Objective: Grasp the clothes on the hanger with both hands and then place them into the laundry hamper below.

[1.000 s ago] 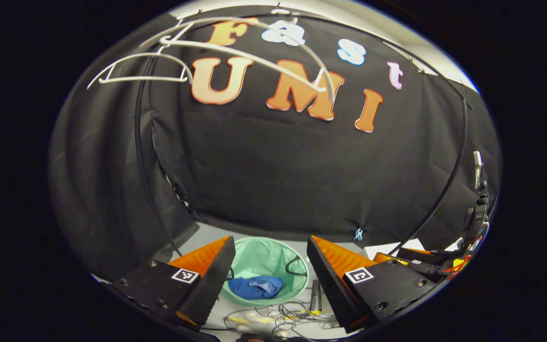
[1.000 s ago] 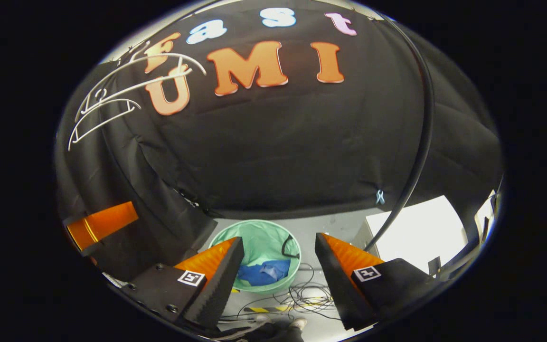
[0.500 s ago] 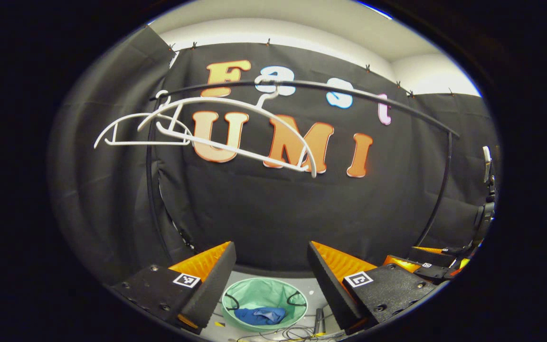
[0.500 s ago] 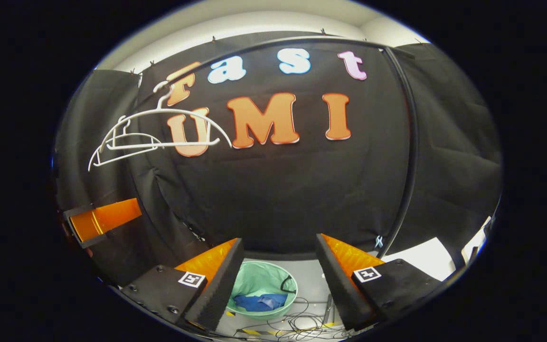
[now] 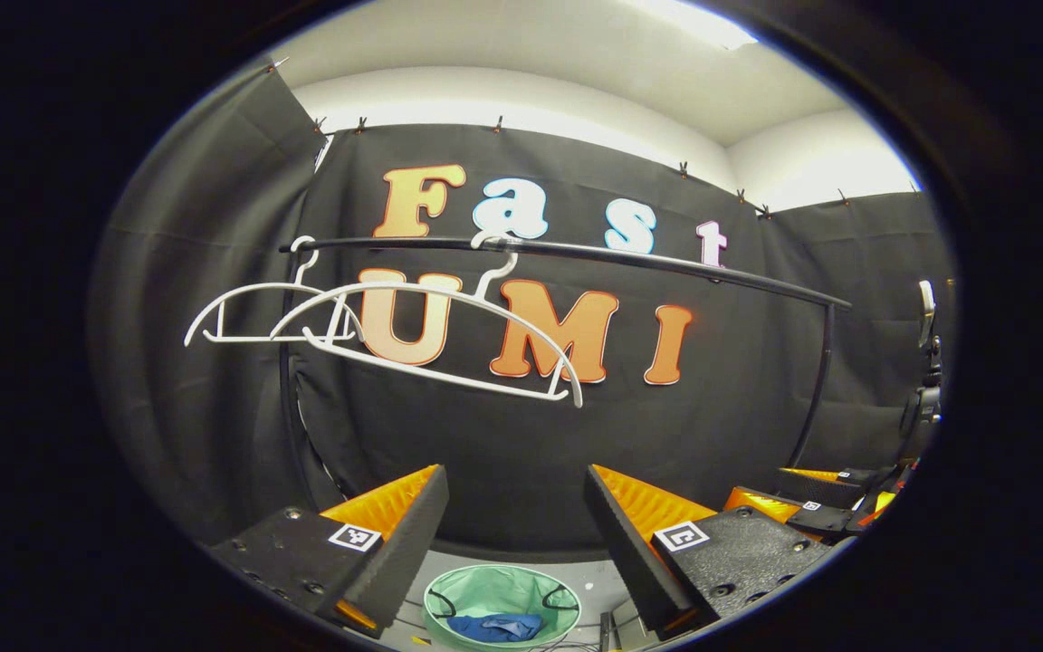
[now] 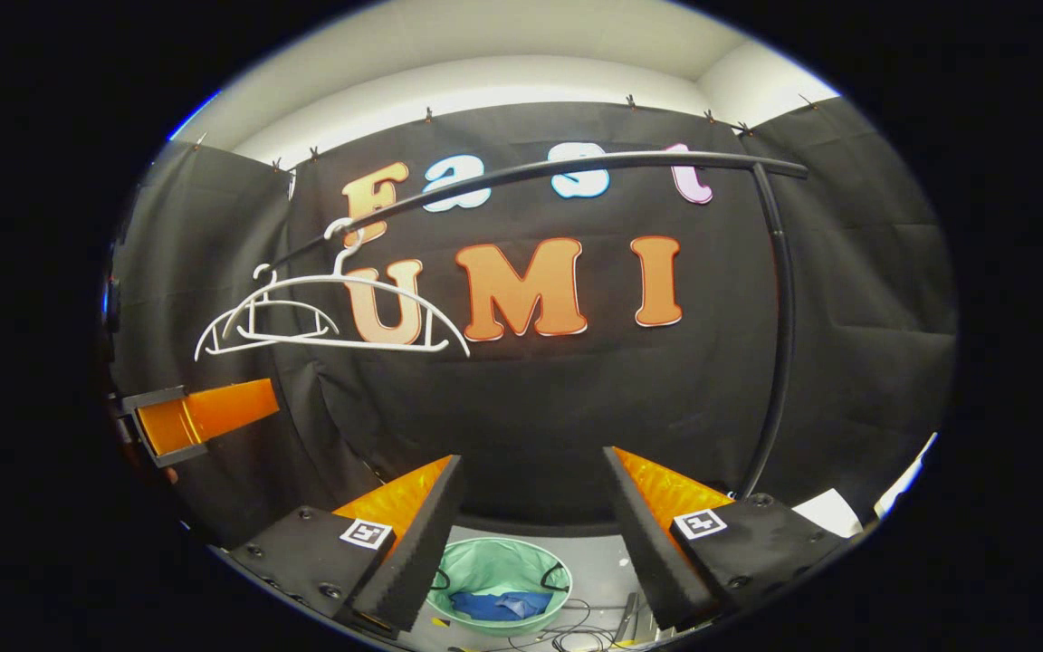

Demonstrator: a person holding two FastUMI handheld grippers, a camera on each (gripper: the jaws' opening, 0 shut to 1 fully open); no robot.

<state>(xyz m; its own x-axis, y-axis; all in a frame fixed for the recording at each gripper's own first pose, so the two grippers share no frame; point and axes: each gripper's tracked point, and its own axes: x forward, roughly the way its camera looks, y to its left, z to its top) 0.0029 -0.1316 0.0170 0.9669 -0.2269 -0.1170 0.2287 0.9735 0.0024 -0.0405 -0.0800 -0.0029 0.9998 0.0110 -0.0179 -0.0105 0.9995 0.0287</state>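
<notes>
Below both grippers' open, empty jaws, blue clothes (image 5: 492,626) lie inside the green hamper (image 5: 449,593).

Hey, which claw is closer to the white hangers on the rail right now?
Left, as far as I can judge. The white hangers loom larger above the left claw; from the right claw they hang smaller, off left, past the left claw.

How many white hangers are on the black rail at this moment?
2. The nearer hanger hangs near the middle of the rail; the other hanger hangs behind it, at the rail's left end. Both are bare.
</notes>
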